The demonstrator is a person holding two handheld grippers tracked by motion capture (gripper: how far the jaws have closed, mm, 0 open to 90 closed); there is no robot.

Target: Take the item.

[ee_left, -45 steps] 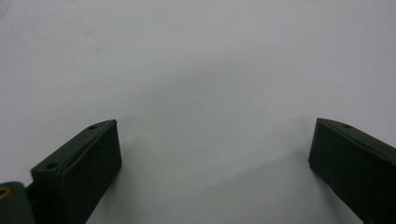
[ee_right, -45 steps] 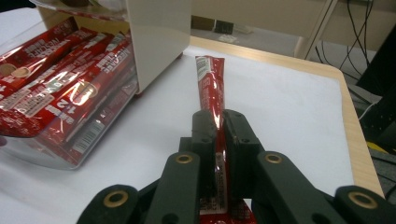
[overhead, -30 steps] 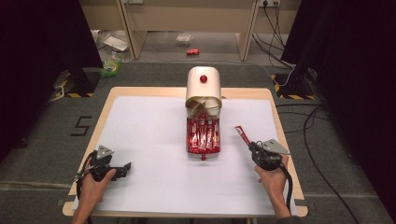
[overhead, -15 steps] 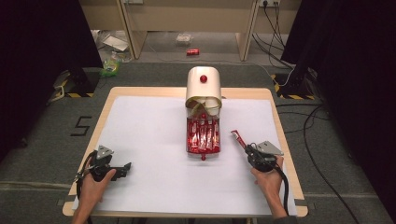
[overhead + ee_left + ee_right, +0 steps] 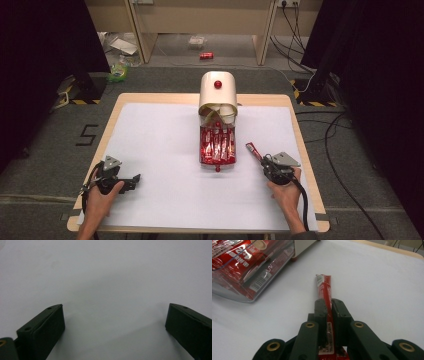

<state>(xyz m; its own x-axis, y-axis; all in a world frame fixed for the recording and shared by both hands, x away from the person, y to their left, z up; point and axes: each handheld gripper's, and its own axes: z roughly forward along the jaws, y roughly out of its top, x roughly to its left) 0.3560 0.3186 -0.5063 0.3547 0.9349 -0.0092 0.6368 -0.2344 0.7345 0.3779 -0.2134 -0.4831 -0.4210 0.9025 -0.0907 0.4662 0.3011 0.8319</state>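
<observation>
White-covered tabletop with wood edging on grey floor, dark curtains at both sides: right claw clamped on a red stick packet at 4 o'clock, just right of the clear tray of red packets under the cream dispenser; left claw wide, empty, at 8 o'clock.

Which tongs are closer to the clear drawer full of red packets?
The right tongs, gripping a red stick packet, sit just right of the clear drawer. The left tongs rest open, far off to its left.
</observation>
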